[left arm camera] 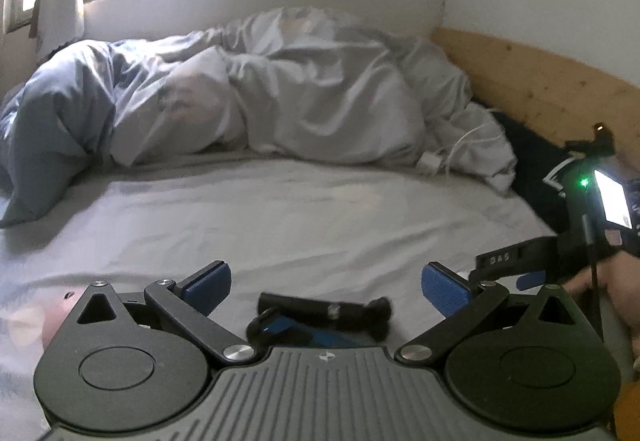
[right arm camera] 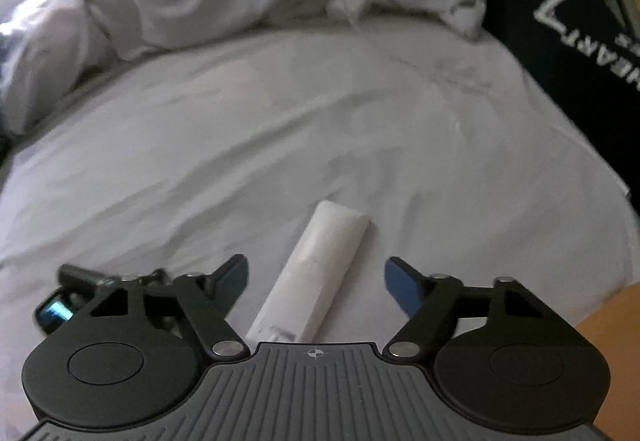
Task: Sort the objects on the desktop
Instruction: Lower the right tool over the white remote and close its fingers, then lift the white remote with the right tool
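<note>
In the left wrist view my left gripper (left arm camera: 326, 283) is open, its blue pads spread wide over a black cylindrical gadget (left arm camera: 320, 311) with a fuzzy end that lies across the grey bed sheet (left arm camera: 280, 217). In the right wrist view my right gripper (right arm camera: 316, 277) is open and a long white remote-like bar (right arm camera: 320, 273) lies on the sheet between and below its jaws, pointing away. The black gadget shows partly behind the right gripper's left finger (right arm camera: 76, 277). The right gripper also shows at the right edge of the left wrist view (left arm camera: 532, 273).
A bunched grey duvet (left arm camera: 240, 89) fills the back of the bed. A white charger and cable (left arm camera: 432, 161) lie by it. A dark printed garment (right arm camera: 580, 29) lies at the right by the wooden bed board (left arm camera: 540, 81). A pink thing (left arm camera: 36, 321) sits lower left.
</note>
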`<state>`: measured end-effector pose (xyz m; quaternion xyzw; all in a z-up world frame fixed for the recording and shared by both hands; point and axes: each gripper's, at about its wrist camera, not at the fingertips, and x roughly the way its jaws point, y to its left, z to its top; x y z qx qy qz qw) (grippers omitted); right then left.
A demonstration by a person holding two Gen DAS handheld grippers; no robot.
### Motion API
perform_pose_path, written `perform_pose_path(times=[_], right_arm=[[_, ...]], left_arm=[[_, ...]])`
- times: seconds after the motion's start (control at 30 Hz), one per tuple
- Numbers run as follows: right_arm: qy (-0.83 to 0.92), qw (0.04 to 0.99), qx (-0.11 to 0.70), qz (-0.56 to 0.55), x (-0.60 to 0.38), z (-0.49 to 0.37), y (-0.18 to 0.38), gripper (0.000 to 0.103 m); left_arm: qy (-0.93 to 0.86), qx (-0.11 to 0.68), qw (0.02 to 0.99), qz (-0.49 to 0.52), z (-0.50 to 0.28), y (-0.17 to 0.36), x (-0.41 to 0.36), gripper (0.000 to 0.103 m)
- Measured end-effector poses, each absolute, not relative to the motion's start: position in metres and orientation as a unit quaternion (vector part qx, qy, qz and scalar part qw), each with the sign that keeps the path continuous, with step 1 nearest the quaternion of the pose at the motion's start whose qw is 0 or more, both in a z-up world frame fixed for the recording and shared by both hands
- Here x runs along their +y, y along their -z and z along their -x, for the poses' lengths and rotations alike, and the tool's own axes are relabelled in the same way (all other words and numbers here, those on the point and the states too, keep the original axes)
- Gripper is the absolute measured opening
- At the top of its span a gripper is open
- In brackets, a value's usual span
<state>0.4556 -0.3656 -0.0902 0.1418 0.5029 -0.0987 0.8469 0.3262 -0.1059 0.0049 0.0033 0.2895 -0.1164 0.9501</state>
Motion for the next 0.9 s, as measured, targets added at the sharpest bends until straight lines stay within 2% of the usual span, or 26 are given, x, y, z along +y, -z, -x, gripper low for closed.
perform_pose_path(times=[0.07, 0.2, 0.33, 0.37, 0.43, 0.73, 0.9], right_arm=[[0.106, 0.838, 0.517, -0.142, -0.366, -0.471, 0.105, 0.073], [0.115, 0.836, 0.520, -0.131, -0.344, -0.462, 0.115, 0.072], [0.135, 0.823, 0.536, -0.131, -0.336, -0.474, 0.125, 0.063], [0.141, 0.820, 0.540, -0.130, -0.334, -0.476, 0.127, 0.058], [0.153, 0.815, 0.546, -0.122, -0.330, -0.479, 0.131, 0.056], [0.173, 0.812, 0.549, -0.096, -0.318, -0.492, 0.138, 0.057], [0.167, 0.821, 0.538, -0.090, -0.324, -0.491, 0.141, 0.054]], left_arm=[[0.114, 0.295, 0.949, 0.000, -0.330, 0.000, -0.101, 0.103], [0.114, 0.300, 0.947, 0.003, -0.335, 0.006, -0.096, 0.103], [0.115, 0.299, 0.947, 0.010, -0.336, 0.006, -0.092, 0.103], [0.116, 0.298, 0.947, 0.011, -0.336, 0.006, -0.092, 0.103], [0.117, 0.297, 0.948, 0.012, -0.337, 0.006, -0.090, 0.103], [0.113, 0.305, 0.945, 0.017, -0.334, 0.008, -0.084, 0.103], [0.108, 0.305, 0.946, 0.024, -0.329, 0.007, -0.078, 0.103]])
